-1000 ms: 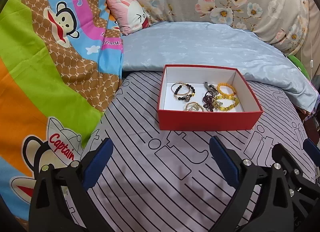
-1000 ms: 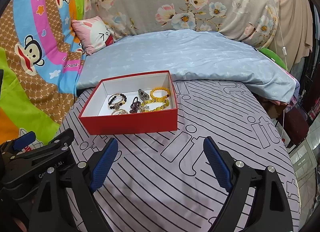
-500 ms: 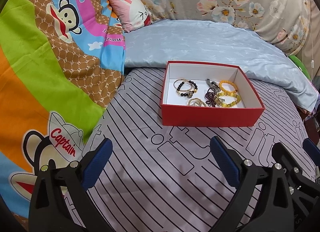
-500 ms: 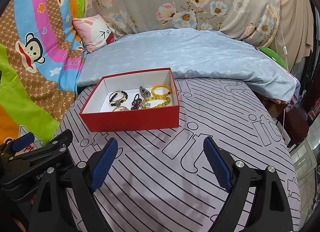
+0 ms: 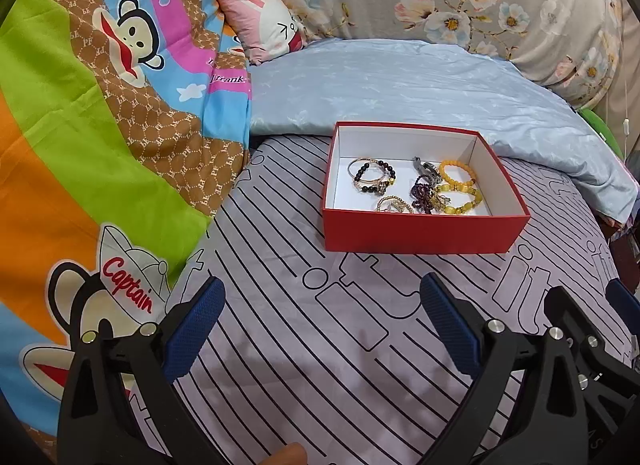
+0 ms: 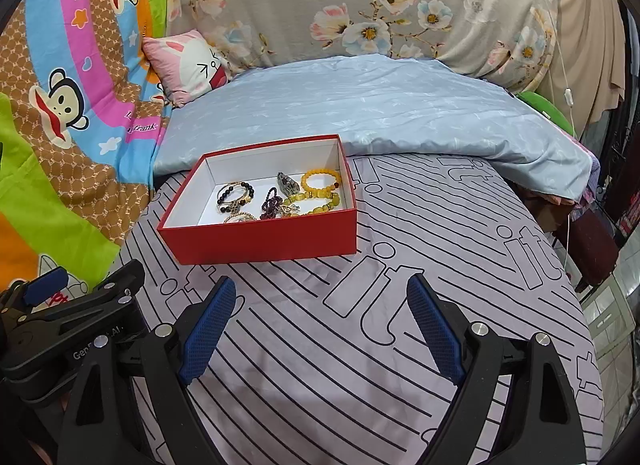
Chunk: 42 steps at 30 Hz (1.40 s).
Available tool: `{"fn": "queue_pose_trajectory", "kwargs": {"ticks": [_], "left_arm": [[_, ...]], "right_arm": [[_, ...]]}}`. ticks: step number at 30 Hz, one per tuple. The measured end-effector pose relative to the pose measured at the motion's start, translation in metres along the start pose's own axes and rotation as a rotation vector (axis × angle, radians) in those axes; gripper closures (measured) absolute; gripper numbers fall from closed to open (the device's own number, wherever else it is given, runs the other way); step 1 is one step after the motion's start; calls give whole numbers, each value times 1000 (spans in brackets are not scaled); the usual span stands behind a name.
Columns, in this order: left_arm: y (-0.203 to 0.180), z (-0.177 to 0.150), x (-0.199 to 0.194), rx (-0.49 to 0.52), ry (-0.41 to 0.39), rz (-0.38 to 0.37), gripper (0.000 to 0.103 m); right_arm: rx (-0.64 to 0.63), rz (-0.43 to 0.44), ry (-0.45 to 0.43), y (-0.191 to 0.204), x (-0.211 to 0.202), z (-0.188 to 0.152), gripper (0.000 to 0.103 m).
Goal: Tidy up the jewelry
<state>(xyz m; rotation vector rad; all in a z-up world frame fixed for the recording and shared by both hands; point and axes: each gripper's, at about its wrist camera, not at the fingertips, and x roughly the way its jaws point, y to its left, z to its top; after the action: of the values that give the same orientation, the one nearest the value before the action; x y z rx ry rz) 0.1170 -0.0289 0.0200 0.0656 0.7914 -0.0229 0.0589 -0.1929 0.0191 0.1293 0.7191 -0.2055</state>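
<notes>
A red box (image 5: 416, 233) with a white inside sits on the striped bed sheet. It holds several bracelets: yellow bead ones (image 5: 460, 193), black bead and gold ones (image 5: 370, 175) and a dark purple one (image 5: 422, 193). The box also shows in the right wrist view (image 6: 264, 241), with the yellow bracelets (image 6: 320, 185) at its right end. My left gripper (image 5: 320, 321) is open and empty, above the sheet in front of the box. My right gripper (image 6: 320, 321) is open and empty, also in front of the box. The left gripper's body shows at the lower left of the right wrist view.
A light blue quilt (image 5: 400, 85) lies folded behind the box. A colourful cartoon blanket (image 5: 80, 125) covers the left side. A pink pillow (image 5: 268, 25) and floral bedding (image 6: 360, 5) lie at the back. The bed's edge (image 6: 576, 305) drops off at the right.
Both grippers have pulled back a little from the box and tilted up slightly. Their jaws stay open and empty. The box and bracelets have not moved.
</notes>
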Motion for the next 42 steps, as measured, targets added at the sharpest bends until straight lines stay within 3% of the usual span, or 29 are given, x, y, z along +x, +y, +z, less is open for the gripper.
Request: {"fn": "queue_pose_trajectory", "kwargs": {"ticks": [42], "left_arm": [[1,-2,-7,-3,-10,18,7]], "right_arm": [[0,-5,-4,4,-6,-2,17]]}}
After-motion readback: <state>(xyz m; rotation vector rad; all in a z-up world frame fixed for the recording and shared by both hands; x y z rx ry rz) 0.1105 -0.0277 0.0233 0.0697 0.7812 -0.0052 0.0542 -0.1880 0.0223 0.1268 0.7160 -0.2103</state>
